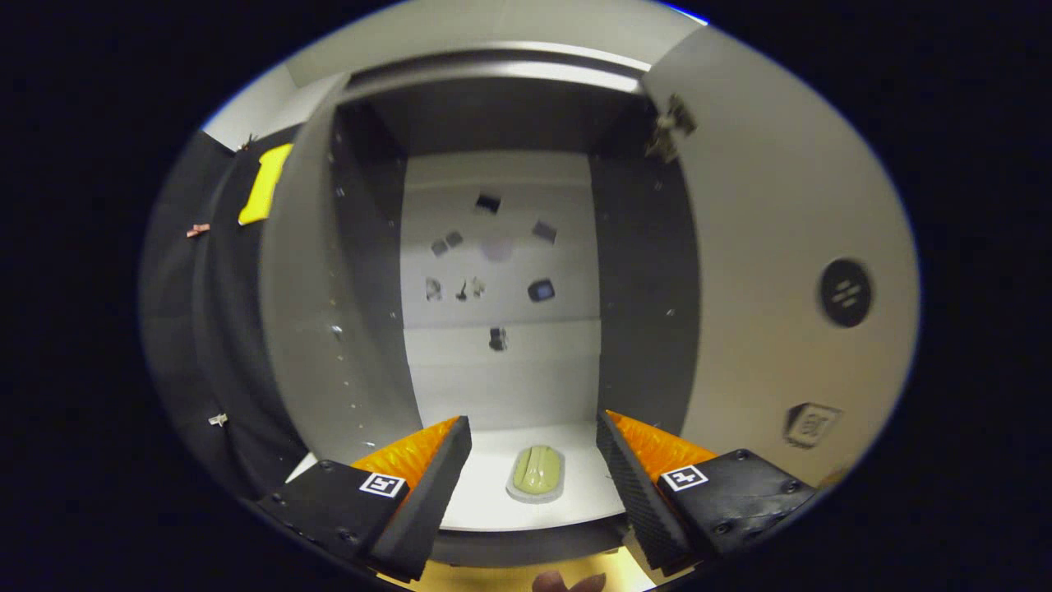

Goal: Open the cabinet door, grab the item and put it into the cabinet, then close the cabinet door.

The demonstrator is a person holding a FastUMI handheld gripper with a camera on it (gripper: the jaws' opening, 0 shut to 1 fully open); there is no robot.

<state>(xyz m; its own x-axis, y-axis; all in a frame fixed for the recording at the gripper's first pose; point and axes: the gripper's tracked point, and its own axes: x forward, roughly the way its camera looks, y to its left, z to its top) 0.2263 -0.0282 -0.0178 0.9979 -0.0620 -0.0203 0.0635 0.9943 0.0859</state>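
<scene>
Black cloth wall [214, 329] hangs left of the scene, with a pale ceiling [493, 33] overhead, dimly lit.

The cabinet [501, 247] stands open, its pale door [781, 271] swung out to the right, showing dark side walls and a white back panel dotted with small dark marks. The item [537, 473], a small yellow-green oval on a pale grey base, lies flat on the white cabinet floor near its front edge.
</scene>
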